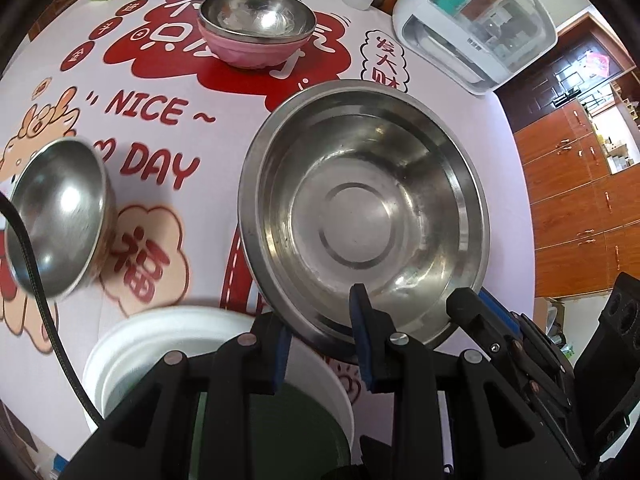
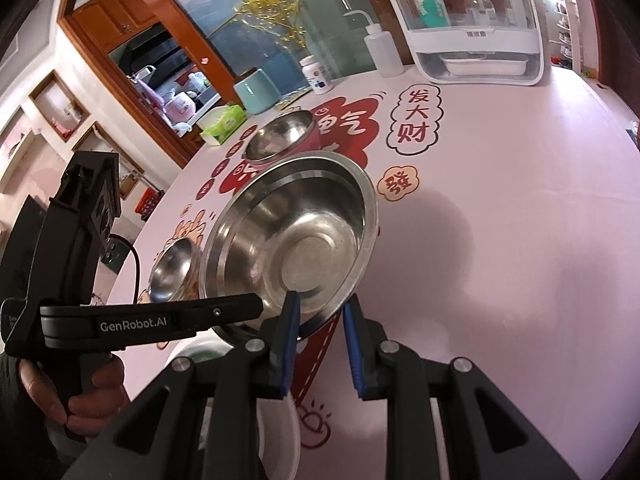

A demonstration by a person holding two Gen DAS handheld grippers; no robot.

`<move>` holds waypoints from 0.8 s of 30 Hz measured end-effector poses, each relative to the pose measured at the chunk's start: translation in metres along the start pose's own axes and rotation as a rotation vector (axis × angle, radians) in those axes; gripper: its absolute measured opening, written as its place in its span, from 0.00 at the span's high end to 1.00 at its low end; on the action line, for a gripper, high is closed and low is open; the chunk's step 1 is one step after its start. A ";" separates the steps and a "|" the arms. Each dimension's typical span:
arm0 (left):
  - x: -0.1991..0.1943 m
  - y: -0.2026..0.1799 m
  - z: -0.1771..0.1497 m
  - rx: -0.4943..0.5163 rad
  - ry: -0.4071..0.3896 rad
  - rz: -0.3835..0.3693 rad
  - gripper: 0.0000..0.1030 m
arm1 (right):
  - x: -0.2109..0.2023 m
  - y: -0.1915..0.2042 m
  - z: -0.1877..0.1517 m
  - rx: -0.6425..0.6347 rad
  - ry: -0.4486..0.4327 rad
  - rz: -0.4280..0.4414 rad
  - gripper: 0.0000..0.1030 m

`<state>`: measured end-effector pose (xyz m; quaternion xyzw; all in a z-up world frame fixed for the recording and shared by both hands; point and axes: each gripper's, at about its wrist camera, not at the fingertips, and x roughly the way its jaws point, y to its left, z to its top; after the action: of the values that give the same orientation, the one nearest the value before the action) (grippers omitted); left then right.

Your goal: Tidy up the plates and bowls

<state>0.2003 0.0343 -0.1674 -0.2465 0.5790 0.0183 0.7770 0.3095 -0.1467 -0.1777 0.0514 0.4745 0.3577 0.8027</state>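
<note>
Left wrist view: 4 bowls and 1 plate show on the printed tablecloth point(image 1: 168, 92). A small steel bowl point(image 1: 256, 12) sits nested in a pink bowl point(image 1: 252, 50) at the far side. A second small steel bowl point(image 1: 60, 216) is tilted at the left edge. The large steel bowl point(image 1: 364, 212) is tilted, its near rim pinched between the blue pads of the left gripper point(image 1: 324, 340), whose jaws stand only narrowly apart, clamped on that rim. The right gripper point(image 1: 476, 304) grips the same rim just beside it. A white plate point(image 1: 132, 344) with a dark green centre lies below.

Right wrist view: the right gripper point(image 2: 320, 316), narrowly parted, is clenched on the near rim of the large steel bowl point(image 2: 292, 240); the left gripper point(image 2: 248, 304), held by a hand point(image 2: 80, 396), meets the rim to its left. 3 other bowls show: the small steel bowl point(image 2: 174, 272) tilted beside it, and behind, a steel bowl point(image 2: 280, 134) nested in the pink bowl point(image 2: 310, 140).
</note>
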 end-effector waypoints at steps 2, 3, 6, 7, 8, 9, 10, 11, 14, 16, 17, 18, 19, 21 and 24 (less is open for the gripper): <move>-0.007 0.000 -0.008 -0.006 -0.009 -0.005 0.75 | -0.006 0.005 -0.003 -0.016 0.000 0.008 0.79; -0.010 0.001 -0.012 -0.008 -0.013 -0.007 0.75 | -0.008 0.007 -0.005 -0.021 -0.001 0.010 0.79; -0.022 0.003 -0.025 -0.015 -0.030 -0.014 0.75 | -0.016 0.014 -0.010 -0.048 0.000 0.021 0.79; -0.026 0.005 -0.030 -0.019 -0.036 -0.016 0.75 | -0.018 0.018 -0.012 -0.058 0.001 0.024 0.79; -0.029 0.006 -0.033 -0.021 -0.040 -0.016 0.75 | -0.020 0.021 -0.014 -0.068 0.002 0.027 0.79; -0.033 0.007 -0.038 -0.026 -0.046 -0.018 0.75 | -0.021 0.023 -0.015 -0.074 0.003 0.030 0.79; -0.037 0.009 -0.042 -0.032 -0.053 -0.020 0.75 | -0.024 0.027 -0.017 -0.086 0.003 0.036 0.79; -0.041 0.011 -0.047 -0.038 -0.058 -0.023 0.75 | -0.025 0.030 -0.019 -0.096 0.005 0.040 0.79; -0.050 0.018 -0.059 -0.056 -0.070 -0.023 0.75 | -0.028 0.040 -0.025 -0.120 0.014 0.053 0.79; -0.056 0.024 -0.068 -0.068 -0.077 -0.024 0.75 | -0.029 0.046 -0.029 -0.135 0.021 0.063 0.79; -0.058 0.026 -0.071 -0.073 -0.079 -0.024 0.75 | -0.030 0.049 -0.031 -0.141 0.023 0.068 0.79; -0.061 0.028 -0.075 -0.078 -0.083 -0.023 0.75 | -0.030 0.052 -0.033 -0.149 0.026 0.073 0.79; -0.065 0.032 -0.079 -0.084 -0.089 -0.024 0.75 | -0.030 0.057 -0.035 -0.161 0.031 0.080 0.79; -0.070 0.039 -0.087 -0.097 -0.096 -0.025 0.75 | -0.029 0.064 -0.037 -0.181 0.036 0.087 0.79; -0.077 0.053 -0.098 -0.131 -0.105 -0.033 0.75 | -0.028 0.078 -0.042 -0.213 0.046 0.097 0.79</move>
<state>0.0711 0.0608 -0.1371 -0.3049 0.5310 0.0561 0.7886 0.2267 -0.1178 -0.1473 -0.0196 0.4489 0.4457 0.7742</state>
